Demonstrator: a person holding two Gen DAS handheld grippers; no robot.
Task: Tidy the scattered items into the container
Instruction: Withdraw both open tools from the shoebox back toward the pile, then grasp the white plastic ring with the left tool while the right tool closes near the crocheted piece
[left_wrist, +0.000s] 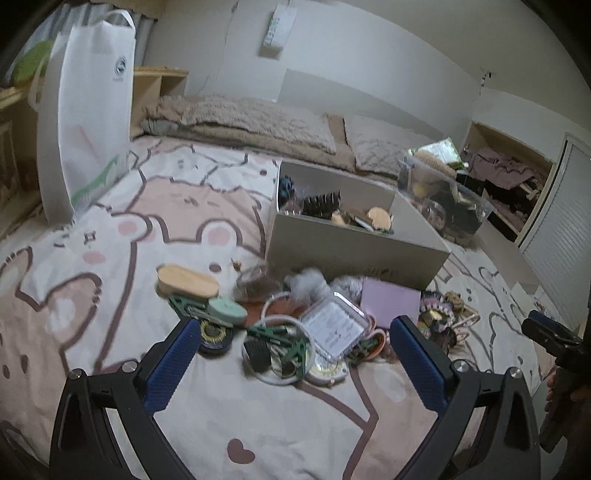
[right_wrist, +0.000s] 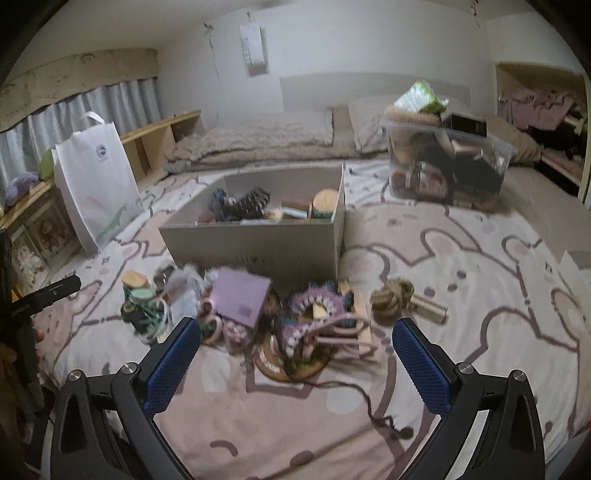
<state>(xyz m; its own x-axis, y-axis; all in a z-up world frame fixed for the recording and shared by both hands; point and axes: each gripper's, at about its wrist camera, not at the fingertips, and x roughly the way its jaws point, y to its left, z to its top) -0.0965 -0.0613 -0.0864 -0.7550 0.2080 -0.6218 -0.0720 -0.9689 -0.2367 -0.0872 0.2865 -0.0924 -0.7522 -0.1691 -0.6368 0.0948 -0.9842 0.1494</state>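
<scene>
A grey open box (left_wrist: 354, 251) (right_wrist: 255, 247) stands on the bed and holds several small items. In front of it lies a pile of scattered things: a wooden brush (left_wrist: 188, 282), a mint round case (left_wrist: 227, 309), a clear plastic case (left_wrist: 334, 325), a purple pad (left_wrist: 389, 301) (right_wrist: 242, 297), a purple crocheted piece (right_wrist: 314, 308), a knotted rope ball (right_wrist: 391, 297) and a wooden block (right_wrist: 430, 308). My left gripper (left_wrist: 295, 349) is open and empty, just before the pile. My right gripper (right_wrist: 297, 345) is open and empty, over the crocheted piece.
A white tote bag (left_wrist: 86, 118) (right_wrist: 98, 177) stands at the left. A clear bin (left_wrist: 447, 199) (right_wrist: 448, 166) full of items sits behind the box at the right. Pillows (left_wrist: 258, 122) lie along the far wall. The bear-print blanket (left_wrist: 110, 258) covers the bed.
</scene>
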